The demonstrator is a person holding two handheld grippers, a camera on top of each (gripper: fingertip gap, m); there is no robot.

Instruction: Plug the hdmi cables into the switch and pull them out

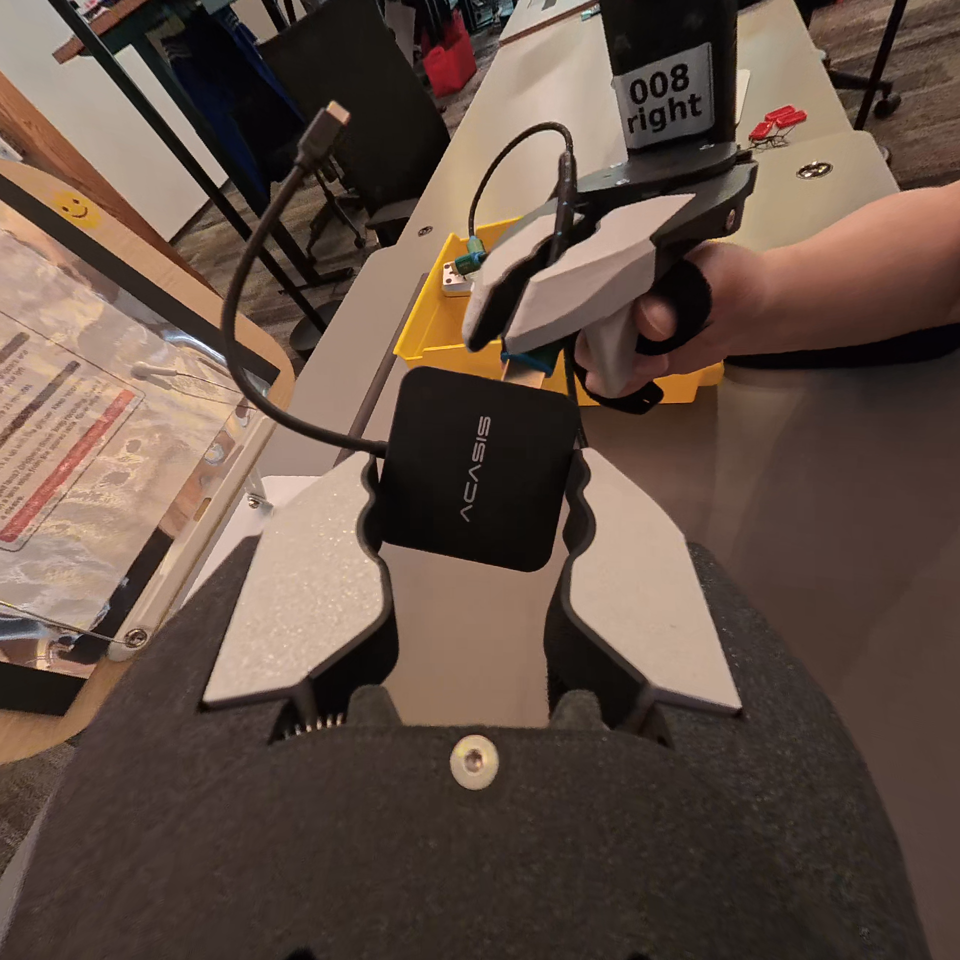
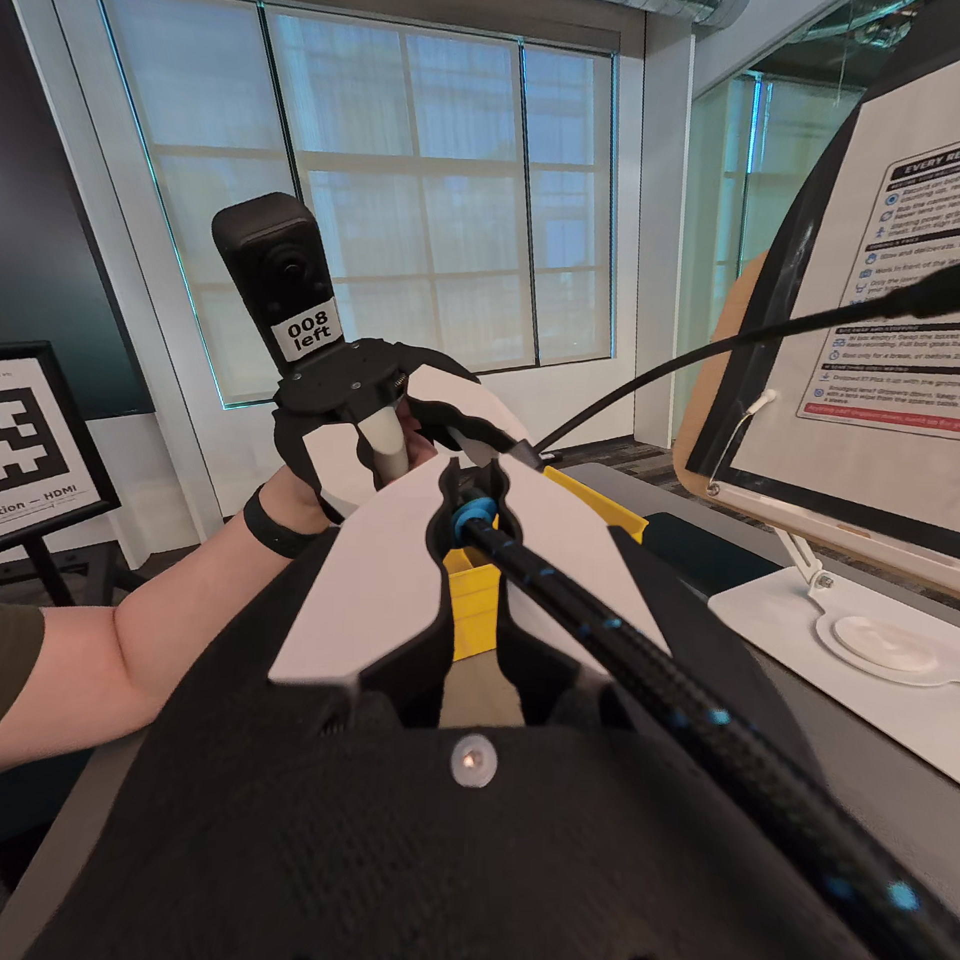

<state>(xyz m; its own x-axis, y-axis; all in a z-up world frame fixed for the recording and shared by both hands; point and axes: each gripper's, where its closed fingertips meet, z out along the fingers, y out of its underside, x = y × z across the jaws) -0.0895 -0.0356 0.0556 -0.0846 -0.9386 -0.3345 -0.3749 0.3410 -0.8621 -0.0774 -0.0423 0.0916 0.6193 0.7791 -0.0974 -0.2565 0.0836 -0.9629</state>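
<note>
My left gripper (image 1: 475, 462) is shut on the black square switch (image 1: 475, 498), gripping it by its two sides above the table. The switch's own black lead (image 1: 244, 291) curls up to a free plug (image 1: 335, 117). My right gripper (image 1: 493, 337) is shut on a black braided HDMI cable (image 2: 597, 613) just behind its blue collar (image 2: 470, 511). The plug end (image 1: 524, 361) sits at the switch's far edge; I cannot tell if it is seated. In the right wrist view the left gripper (image 2: 462, 431) holds the switch edge-on (image 2: 524, 447).
A yellow bin (image 1: 441, 322) behind the switch holds another green-ended plug (image 1: 465, 265). A framed instruction sheet on a white stand (image 2: 857, 649) is at the table's left side (image 1: 78, 415). Red pieces (image 1: 776, 122) lie on the far table. A person's hands hold both grippers. The tips of both grippers are at nearly the same place.
</note>
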